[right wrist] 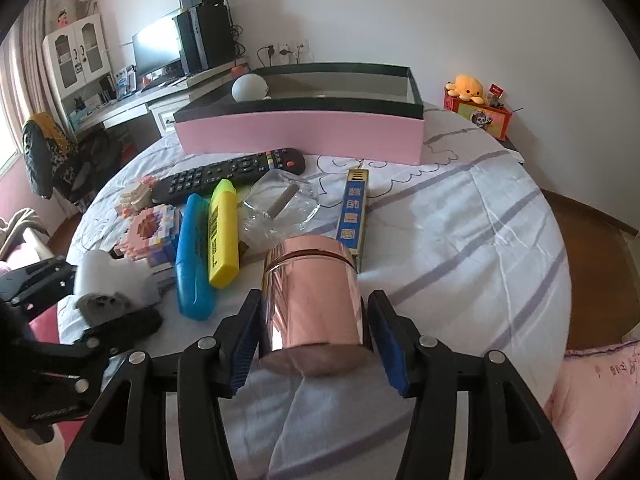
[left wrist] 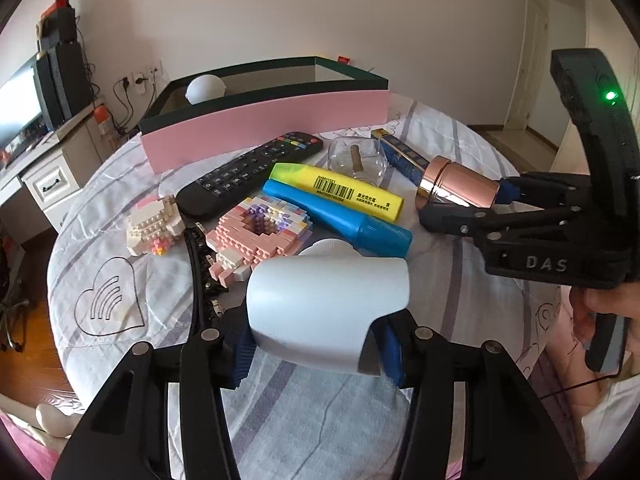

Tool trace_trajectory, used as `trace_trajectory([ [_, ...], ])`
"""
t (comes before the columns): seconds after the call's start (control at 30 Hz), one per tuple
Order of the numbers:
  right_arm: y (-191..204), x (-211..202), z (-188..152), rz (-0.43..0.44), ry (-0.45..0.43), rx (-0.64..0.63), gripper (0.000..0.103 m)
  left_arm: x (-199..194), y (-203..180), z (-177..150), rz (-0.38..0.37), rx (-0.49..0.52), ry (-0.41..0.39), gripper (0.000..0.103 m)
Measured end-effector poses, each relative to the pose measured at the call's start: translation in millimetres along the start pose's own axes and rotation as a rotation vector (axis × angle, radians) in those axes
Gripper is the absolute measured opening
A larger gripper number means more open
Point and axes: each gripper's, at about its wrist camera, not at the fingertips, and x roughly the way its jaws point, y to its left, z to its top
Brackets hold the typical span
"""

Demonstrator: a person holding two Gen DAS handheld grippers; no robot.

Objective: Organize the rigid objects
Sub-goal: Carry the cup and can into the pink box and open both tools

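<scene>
The right tongs [left wrist: 448, 204] carry raised letters "DAS" on the black body, seen in the left wrist view; anything past the S is hidden by the frame. The yellow marker [left wrist: 340, 190] has a black barcode with a row of digits above and below it and small Chinese print beside it, all too small to read. The blue box [right wrist: 353, 212], lying near the middle of the bed, bears a column of large Chinese characters in framed panels, not clear enough to read. The remote [right wrist: 232, 172] has number keys whose figures are too blurred to tell apart.
</scene>
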Motion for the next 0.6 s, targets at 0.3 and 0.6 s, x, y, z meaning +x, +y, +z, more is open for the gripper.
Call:
trace_trajectory([
  [0.3,1.1,-25.9,7.4,0.024,-0.055,0.011,0.048,-27.6,10.2,22.1,0.022,-0.003,-0.074,0.051],
  [0.6,5.7,-65.9,64.6,0.039,-0.195,-0.040,0.048,-64.8,35.9,95.6,0.122,0.006,-0.245,0.052],
])
